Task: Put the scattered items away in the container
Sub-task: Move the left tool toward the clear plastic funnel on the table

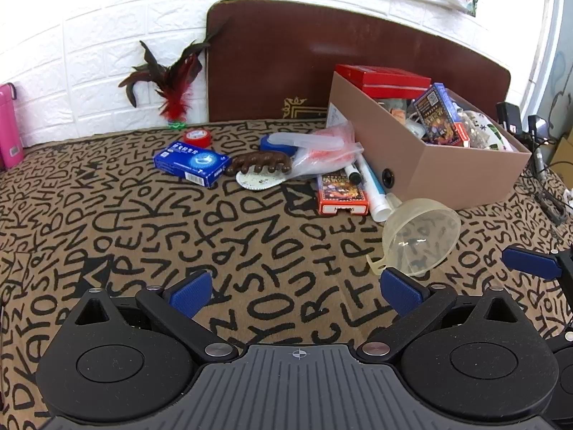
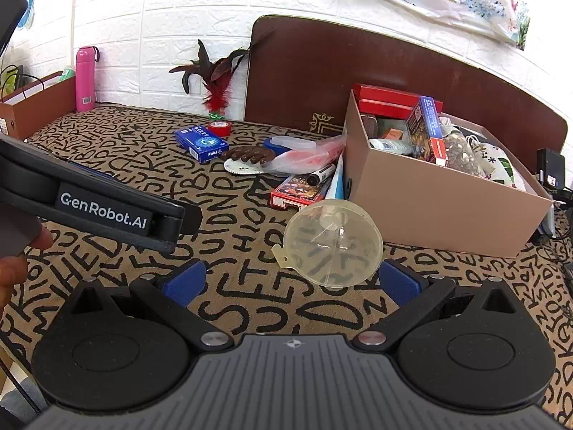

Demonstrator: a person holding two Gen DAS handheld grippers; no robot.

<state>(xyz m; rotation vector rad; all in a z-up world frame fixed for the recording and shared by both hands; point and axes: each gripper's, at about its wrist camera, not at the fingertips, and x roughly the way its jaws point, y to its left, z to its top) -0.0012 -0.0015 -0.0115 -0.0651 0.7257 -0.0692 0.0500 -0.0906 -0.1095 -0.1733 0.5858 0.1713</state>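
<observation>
A brown cardboard box [image 1: 462, 175] [image 2: 440, 200] stands at the right, partly filled with boxes and packets. A clear plastic funnel [image 1: 419, 236] [image 2: 333, 243] lies on the cloth in front of it. Behind lie an orange card box [image 1: 342, 193] [image 2: 299, 190], a marker [image 1: 352, 173] [image 2: 320, 175], a white tube [image 1: 372, 193], a plastic bag [image 1: 326, 154] [image 2: 308, 156], a brown wooden massager [image 1: 261, 165] [image 2: 249, 154], a blue box [image 1: 191, 163] [image 2: 201, 142] and red tape [image 1: 197, 137] [image 2: 219, 128]. My left gripper [image 1: 297, 290] is open and empty. My right gripper [image 2: 292, 283] is open just before the funnel.
A feather shuttlecock [image 1: 172, 86] [image 2: 215, 79] and a brown board [image 1: 322, 57] lean on the white wall. A pink bottle [image 2: 85, 79] and another brown box [image 2: 32, 107] stand far left. Cables and chargers [image 1: 537, 150] lie right of the box. The left gripper's body [image 2: 89, 204] crosses the right wrist view.
</observation>
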